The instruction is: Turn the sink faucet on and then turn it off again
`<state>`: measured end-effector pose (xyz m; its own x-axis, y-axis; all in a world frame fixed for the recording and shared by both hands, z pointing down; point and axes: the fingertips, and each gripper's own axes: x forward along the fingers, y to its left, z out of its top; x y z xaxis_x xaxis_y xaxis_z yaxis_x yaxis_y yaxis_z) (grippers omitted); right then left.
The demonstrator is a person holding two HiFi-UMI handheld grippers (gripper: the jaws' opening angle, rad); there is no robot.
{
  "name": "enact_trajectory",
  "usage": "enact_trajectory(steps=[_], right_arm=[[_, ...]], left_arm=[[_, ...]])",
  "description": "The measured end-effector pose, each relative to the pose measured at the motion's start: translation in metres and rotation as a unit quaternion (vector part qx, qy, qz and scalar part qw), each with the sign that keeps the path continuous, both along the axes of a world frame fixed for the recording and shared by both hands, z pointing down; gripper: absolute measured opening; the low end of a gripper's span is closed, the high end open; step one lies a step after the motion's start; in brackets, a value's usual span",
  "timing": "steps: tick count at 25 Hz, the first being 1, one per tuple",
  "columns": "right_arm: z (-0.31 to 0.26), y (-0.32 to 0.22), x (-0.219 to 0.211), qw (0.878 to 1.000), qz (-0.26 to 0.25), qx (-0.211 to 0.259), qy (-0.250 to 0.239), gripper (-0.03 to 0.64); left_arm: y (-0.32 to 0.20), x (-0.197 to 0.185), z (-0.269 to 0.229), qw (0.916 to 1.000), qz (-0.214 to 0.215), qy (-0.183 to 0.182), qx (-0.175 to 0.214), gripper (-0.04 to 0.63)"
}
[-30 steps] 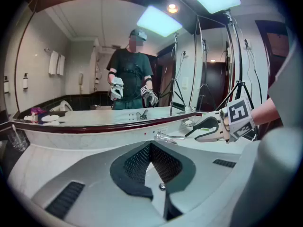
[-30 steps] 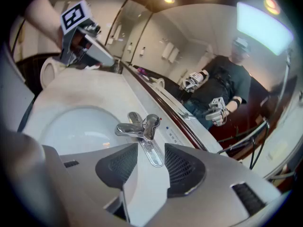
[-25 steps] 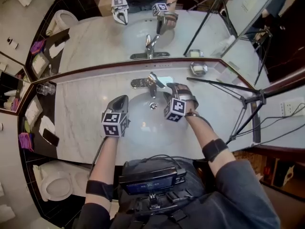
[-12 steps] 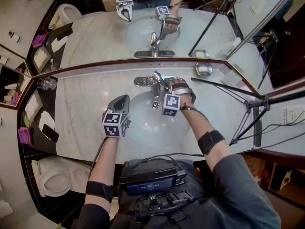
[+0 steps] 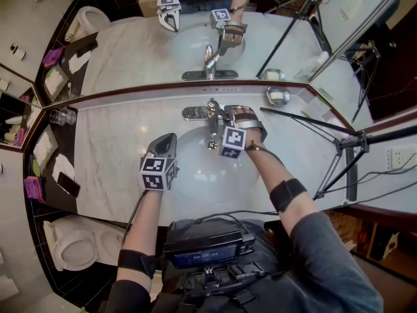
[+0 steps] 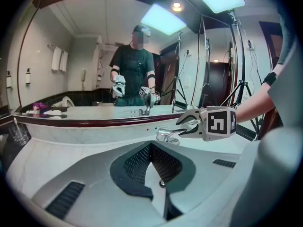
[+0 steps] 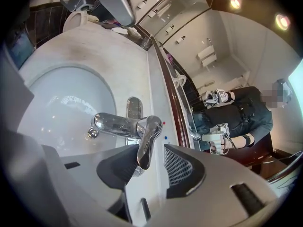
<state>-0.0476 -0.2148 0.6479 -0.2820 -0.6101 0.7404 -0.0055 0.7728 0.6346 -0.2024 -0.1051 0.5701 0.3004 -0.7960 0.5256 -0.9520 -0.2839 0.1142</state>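
The chrome faucet (image 5: 212, 111) stands at the back of the white basin (image 5: 195, 175), its spout (image 7: 111, 124) over the bowl. In the right gripper view the faucet's lever handle (image 7: 147, 138) hangs between the jaws of my right gripper (image 7: 147, 167). Those jaws are closing: the lever's tip lies close to the left pad, with a gap to the right pad. No water shows. My left gripper (image 5: 171, 137) hovers shut and empty over the basin's left side, pointing at the faucet (image 6: 166, 135) and the right gripper (image 6: 187, 124).
A mirror runs along the back of the marble counter (image 5: 111, 149). A soap dish (image 5: 277, 95) sits at the back right, drinking glasses (image 5: 62, 117) at the back left. A tripod (image 5: 339, 142) stands to the right, a toilet (image 5: 75, 250) at lower left.
My right gripper has shifted a little left and toward the faucet, bringing its jaws around the lever handle. The left gripper has stayed where it was.
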Motion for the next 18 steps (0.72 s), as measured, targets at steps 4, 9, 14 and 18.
enact_trajectory(steps=[4, 9, 14, 18], right_arm=[[-0.003, -0.003, 0.001, 1.000, 0.009, -0.005, -0.008, 0.181], [-0.009, -0.008, -0.003, 1.000, 0.005, -0.006, -0.019, 0.181], [-0.020, -0.017, -0.017, 0.999, -0.009, 0.001, -0.040, 0.181], [-0.024, -0.024, -0.024, 0.999, -0.006, -0.006, -0.044, 0.181]], left_arm=[[0.001, -0.002, 0.002, 1.0000, 0.000, -0.001, -0.004, 0.000], [0.003, -0.003, 0.006, 1.0000, -0.001, -0.001, -0.007, 0.000], [0.002, -0.001, 0.009, 1.0000, -0.002, 0.002, -0.009, 0.000], [0.001, -0.001, 0.010, 0.9999, -0.004, 0.004, -0.008, 0.000]])
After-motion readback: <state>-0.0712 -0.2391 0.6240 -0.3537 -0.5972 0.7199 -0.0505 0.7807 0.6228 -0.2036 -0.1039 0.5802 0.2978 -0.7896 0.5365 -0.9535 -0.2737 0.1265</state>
